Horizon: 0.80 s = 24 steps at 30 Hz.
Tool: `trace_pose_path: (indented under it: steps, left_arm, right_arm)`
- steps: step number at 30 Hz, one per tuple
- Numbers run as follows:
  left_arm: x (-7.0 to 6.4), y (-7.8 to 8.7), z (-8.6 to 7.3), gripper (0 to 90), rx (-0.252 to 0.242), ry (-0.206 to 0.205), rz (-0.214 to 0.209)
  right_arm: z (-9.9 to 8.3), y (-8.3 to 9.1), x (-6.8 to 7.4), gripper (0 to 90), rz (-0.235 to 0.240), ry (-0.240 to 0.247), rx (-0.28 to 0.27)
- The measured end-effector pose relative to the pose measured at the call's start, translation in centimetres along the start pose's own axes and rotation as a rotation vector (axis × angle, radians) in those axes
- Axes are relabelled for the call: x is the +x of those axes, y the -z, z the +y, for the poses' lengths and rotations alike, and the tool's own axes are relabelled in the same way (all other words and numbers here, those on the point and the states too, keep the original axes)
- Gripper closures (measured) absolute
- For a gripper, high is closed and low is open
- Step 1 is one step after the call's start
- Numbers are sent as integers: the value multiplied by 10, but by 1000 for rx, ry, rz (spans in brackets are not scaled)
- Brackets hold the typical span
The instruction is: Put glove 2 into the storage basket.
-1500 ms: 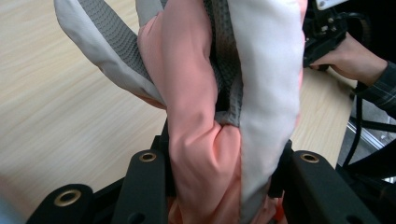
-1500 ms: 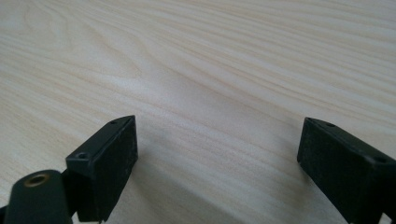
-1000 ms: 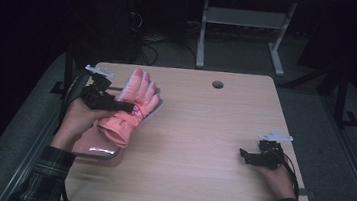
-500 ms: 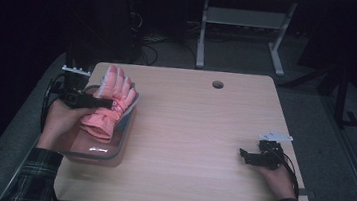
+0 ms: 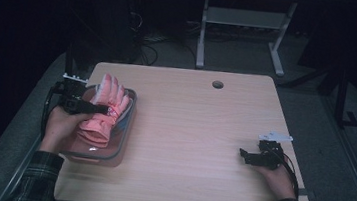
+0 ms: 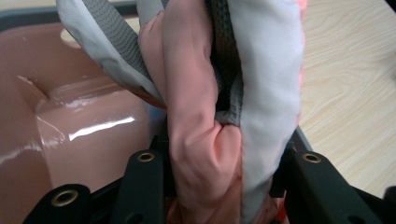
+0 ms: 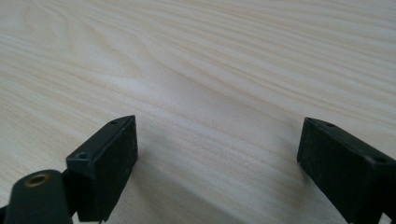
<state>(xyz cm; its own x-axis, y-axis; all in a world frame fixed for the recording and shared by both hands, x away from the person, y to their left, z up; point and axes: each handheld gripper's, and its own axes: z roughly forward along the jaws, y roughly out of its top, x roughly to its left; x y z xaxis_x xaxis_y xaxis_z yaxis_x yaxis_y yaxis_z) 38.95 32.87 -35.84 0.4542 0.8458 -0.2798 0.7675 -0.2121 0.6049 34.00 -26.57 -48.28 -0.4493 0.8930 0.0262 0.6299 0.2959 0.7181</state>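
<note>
A pink glove (image 5: 103,113) with grey and white palm fabric hangs over a clear plastic bin (image 5: 122,144) at the table's left edge. My left gripper (image 5: 96,107) is shut on the pink glove (image 6: 219,116), its jaws pinching the fabric from both sides, with the bin's pinkish inside (image 6: 70,121) just below. At the right of the table my right gripper (image 5: 247,155) rests low over the wood, open, with bare tabletop between its fingers (image 7: 107,158).
The light wooden table (image 5: 198,133) has a round cable hole (image 5: 218,84) near its far edge. A metal desk frame (image 5: 244,27) and cables stand on the dark floor beyond. Forearms in plaid sleeves enter from the bottom.
My left gripper has carried the glove leftward and down, from over the tabletop to over the bin. The right gripper has stayed still.
</note>
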Motion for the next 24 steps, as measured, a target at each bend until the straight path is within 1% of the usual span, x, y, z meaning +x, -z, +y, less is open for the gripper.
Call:
trace_pose_path:
  steps: [3, 6, 13, 15, 17, 18, 21, 24]
  left_arm:
    - [0, -6, -2, 603, 13, 4, -5]
    - [0, -13, -5, 601, 26, 5, 4]
    - [3, -24, -12, 584, 44, 18, -6]
    - [4, -29, -15, 566, 66, 17, -11]
    - [5, -33, -18, 549, 74, 22, -13]
    - [6, -35, -20, 543, 71, 34, -18]
    - [10, -37, -24, 522, 56, 48, -34]
    - [11, -38, -24, 460, 55, 38, -46]
  right_arm:
    - [0, 0, 0, 117, 0, 0, 0]
    - [0, 0, 0, 117, 0, -1, 0]
    - [0, 0, 0, 117, 0, -1, 0]
    - [0, 0, 0, 117, 0, -1, 0]
    - [0, 0, 0, 117, 0, 0, 0]
    - [0, 0, 0, 118, 0, -1, 0]
    - [0, 0, 0, 118, -1, -1, -1]
    - [0, 0, 0, 118, -1, 0, -1]
